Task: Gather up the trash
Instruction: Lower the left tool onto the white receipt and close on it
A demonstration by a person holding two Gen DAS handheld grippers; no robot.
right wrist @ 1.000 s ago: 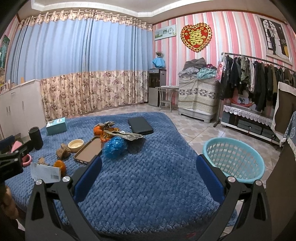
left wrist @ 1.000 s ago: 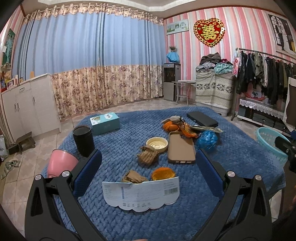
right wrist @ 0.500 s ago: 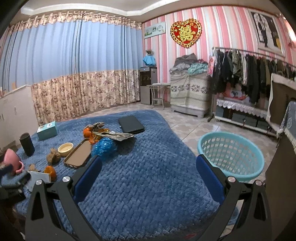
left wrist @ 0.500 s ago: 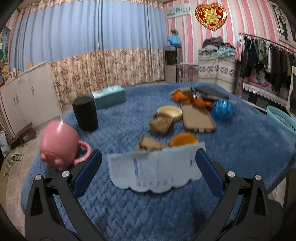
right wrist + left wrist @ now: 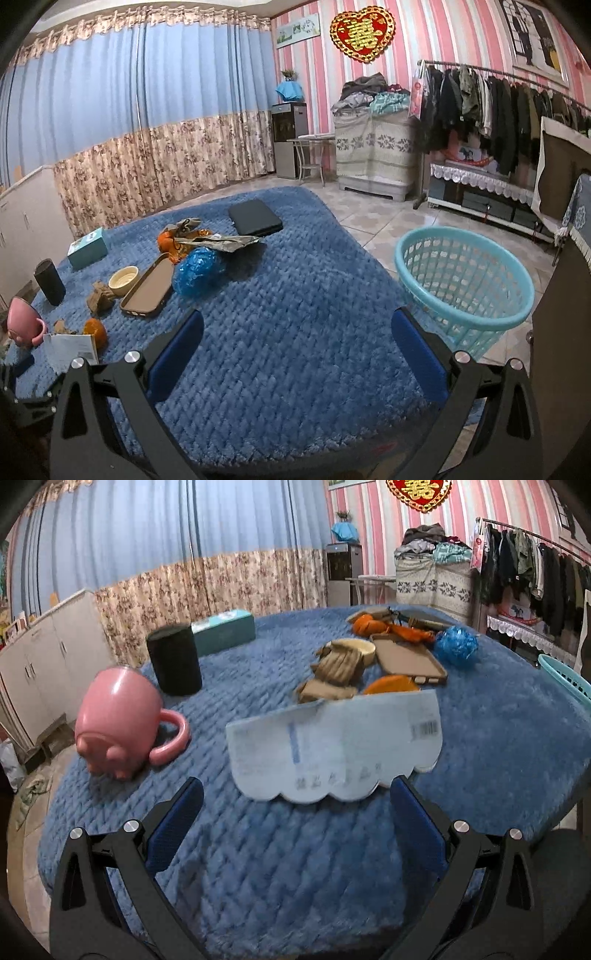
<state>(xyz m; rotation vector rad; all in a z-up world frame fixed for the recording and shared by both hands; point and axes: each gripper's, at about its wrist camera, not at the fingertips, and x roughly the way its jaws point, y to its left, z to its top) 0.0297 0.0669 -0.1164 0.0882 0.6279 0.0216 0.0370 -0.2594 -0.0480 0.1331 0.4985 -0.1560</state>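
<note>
Closer now, left gripper [image 5: 295, 812] fingers gape before paper slip [image 5: 332, 746]; right gripper [image 5: 297, 338] released, basket [image 5: 461, 280] empty.

Scraps of trash on a blue blanket, with a basket on the floor beside it

A pale blue-white paper slip [image 5: 334, 747] with a scalloped lower edge and a barcode lies nearest, its far edge lifted. Just behind it sit two crumpled brown paper wads [image 5: 338, 662], one behind the other, and an orange peel [image 5: 391, 684]. Farther back lie a crumpled blue plastic ball [image 5: 456, 647], more orange scraps [image 5: 369, 626] and a long grey-brown wrapper [image 5: 218, 242] lying over the pile. A turquoise latticed basket [image 5: 461, 280] stands upright on the tiled floor at the blanket's [image 5: 295, 332] edge.
</note>
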